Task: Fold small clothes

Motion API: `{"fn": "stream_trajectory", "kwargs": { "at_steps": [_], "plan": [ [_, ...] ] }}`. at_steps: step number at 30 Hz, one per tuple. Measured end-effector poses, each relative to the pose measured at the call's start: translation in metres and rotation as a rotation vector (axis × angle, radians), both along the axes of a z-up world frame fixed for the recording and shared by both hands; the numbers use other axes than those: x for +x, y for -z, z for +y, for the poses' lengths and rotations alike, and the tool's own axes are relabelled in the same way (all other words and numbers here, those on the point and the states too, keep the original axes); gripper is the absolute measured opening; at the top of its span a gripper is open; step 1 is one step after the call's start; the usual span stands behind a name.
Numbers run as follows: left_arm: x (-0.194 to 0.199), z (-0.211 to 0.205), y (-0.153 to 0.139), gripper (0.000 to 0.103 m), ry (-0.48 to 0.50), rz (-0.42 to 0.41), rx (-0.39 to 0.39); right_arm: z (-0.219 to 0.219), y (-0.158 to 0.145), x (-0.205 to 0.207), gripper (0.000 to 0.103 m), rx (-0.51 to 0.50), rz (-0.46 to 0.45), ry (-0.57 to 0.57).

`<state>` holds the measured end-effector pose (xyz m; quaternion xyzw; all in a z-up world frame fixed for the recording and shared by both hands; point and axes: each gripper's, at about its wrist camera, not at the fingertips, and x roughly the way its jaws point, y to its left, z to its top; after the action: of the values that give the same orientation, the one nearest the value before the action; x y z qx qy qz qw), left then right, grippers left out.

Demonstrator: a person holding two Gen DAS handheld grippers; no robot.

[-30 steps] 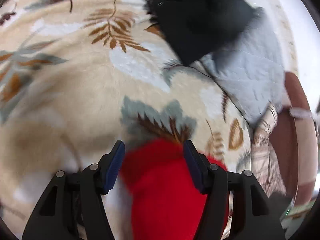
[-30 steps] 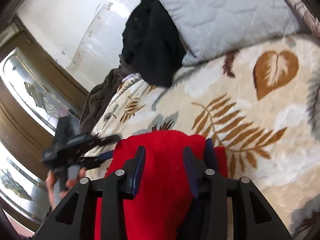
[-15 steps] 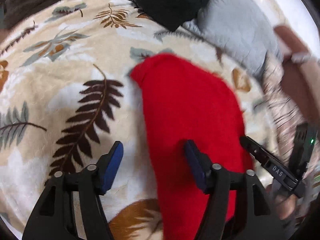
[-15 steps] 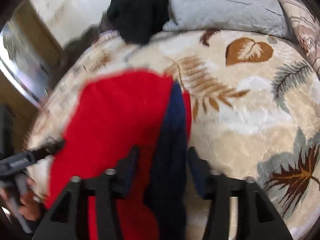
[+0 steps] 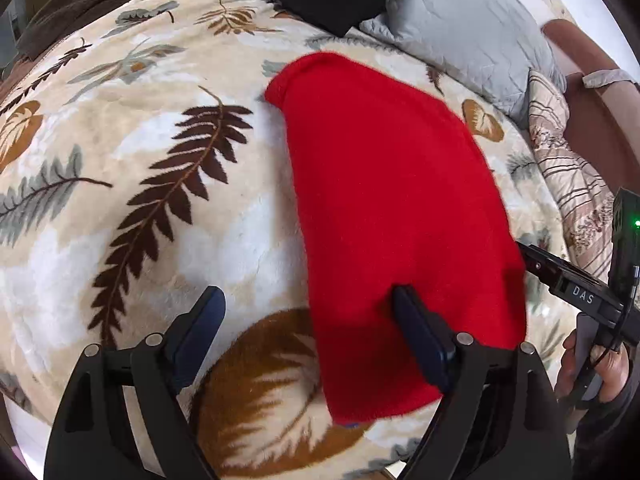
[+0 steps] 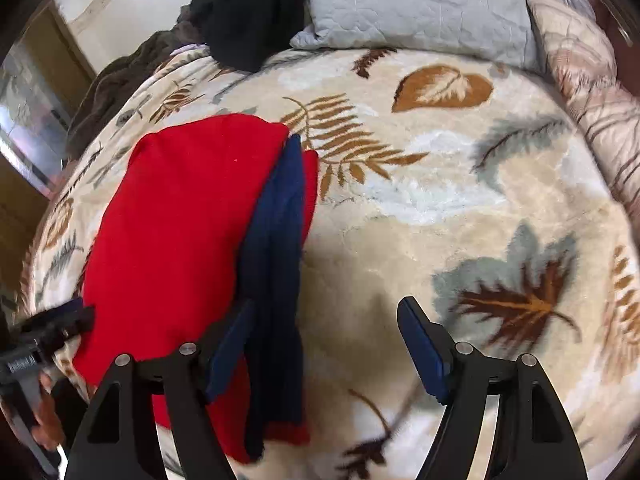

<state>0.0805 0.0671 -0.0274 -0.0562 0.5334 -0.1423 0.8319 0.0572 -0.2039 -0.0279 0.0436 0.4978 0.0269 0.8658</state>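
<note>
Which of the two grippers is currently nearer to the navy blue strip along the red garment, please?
Right. The right gripper, open, has one finger beside the navy blue strip; the left gripper, open, sits at the red garment's opposite edge.

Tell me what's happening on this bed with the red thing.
A person holding a gripper in each hand is folding a small red garment with navy trim on a leaf-patterned blanket. The garment lies folded flat. Both the left gripper and the right gripper have just been opening; their jaws stand wide and grip nothing. A grey pillow and dark clothes lie beyond.
</note>
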Motion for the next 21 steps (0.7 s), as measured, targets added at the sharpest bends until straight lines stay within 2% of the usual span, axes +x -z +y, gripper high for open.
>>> {"fn": "stream_trajectory", "kwargs": {
  "at_steps": [2, 5, 9, 11, 16, 21],
  "plan": [
    [-0.009, 0.003, -0.01, 0.087, 0.004, -0.018, 0.016, 0.003, -0.006, -0.01, 0.08, -0.082, 0.003, -0.026],
    [-0.027, 0.001, -0.019, 0.087, 0.022, -0.069, 0.072, 0.006, -0.013, -0.026, 0.091, -0.18, 0.001, -0.036],
    [-0.046, -0.009, -0.022, 0.087, 0.043, -0.151, 0.171, 0.008, -0.023, -0.053, 0.1, -0.242, -0.052, -0.044],
    [-0.053, -0.016, -0.023, 0.087, 0.051, -0.188, 0.216, 0.008, -0.026, -0.062, 0.1, -0.277, -0.061, -0.045],
    [-0.066, -0.03, -0.026, 0.087, 0.074, -0.232, 0.263, 0.011, -0.032, -0.082, 0.1, -0.347, -0.108, -0.047],
    [-0.077, -0.044, -0.025, 0.087, 0.1, -0.254, 0.319, 0.011, -0.04, -0.091, 0.1, -0.428, -0.134, -0.114]
  ]
}}
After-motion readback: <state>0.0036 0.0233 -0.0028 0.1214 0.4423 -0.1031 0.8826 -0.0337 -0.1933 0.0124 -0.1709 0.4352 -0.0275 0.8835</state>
